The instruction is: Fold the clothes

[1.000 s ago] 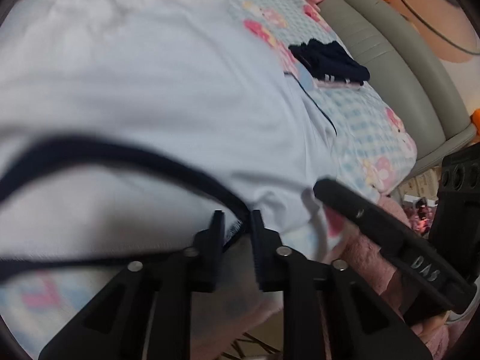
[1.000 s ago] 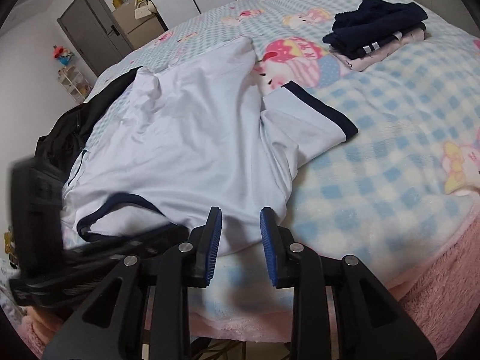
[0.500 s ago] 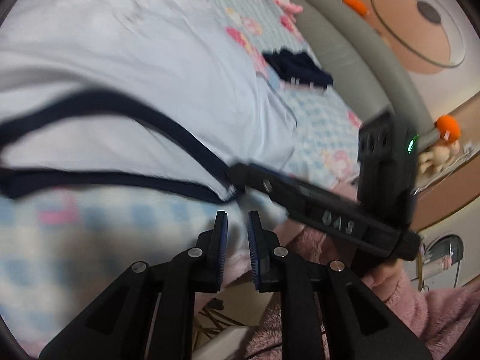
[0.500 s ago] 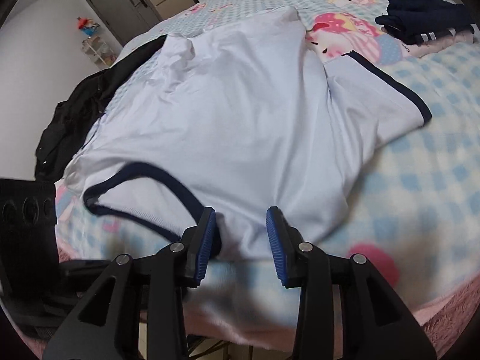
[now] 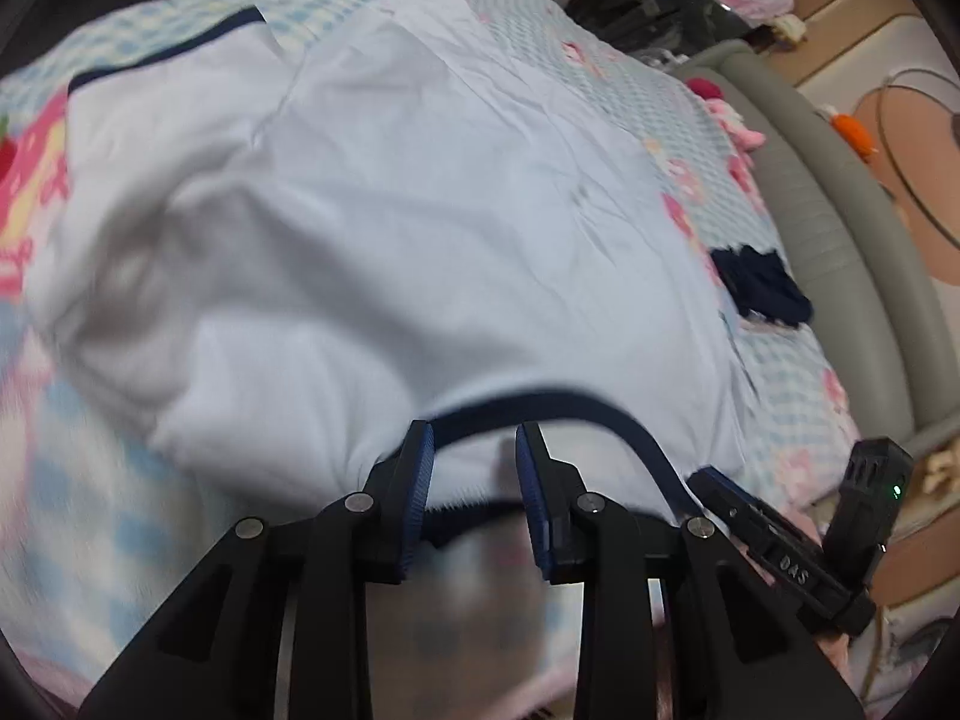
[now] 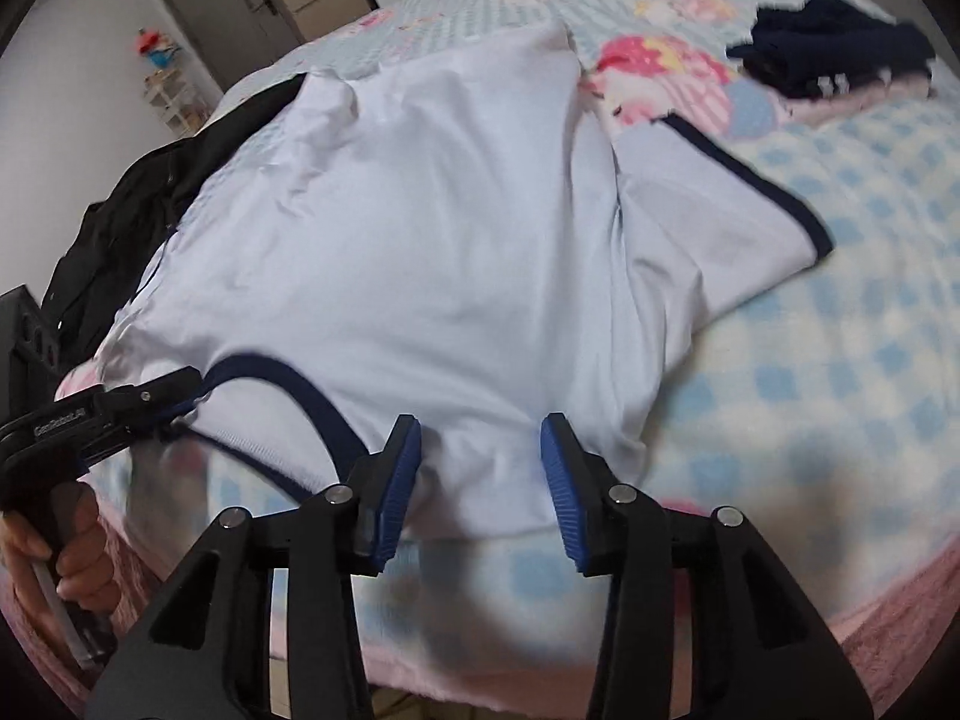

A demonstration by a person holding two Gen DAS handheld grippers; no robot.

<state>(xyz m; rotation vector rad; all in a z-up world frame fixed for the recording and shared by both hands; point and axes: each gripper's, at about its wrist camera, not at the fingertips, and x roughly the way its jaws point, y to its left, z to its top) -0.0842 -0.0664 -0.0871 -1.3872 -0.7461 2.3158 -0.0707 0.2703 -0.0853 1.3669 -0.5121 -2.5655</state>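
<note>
A pale blue short-sleeved shirt with navy trim is seen spread flat on a bed covered by a blue-and-white checked blanket with pink cartoon prints, directly ahead of both tongs. The left tongs are held open, their blue-padded fingers set apart on either side of the shirt's navy-edged neckline; nothing is gripped between them. The right tongs are likewise open wide, with the shirt's near edge lying between and just beyond the pads, and no cloth is pinched. In the right wrist view the left tongs are seen at the left end of the neckline, their tip touching the navy band, and a hand is wrapped around their handle. One navy-cuffed sleeve is spread to the right of the right tongs. A small stack of folded dark navy and pink garments is found farther off to the right, and a crumpled black garment lies beyond the shirt on the left.
</note>
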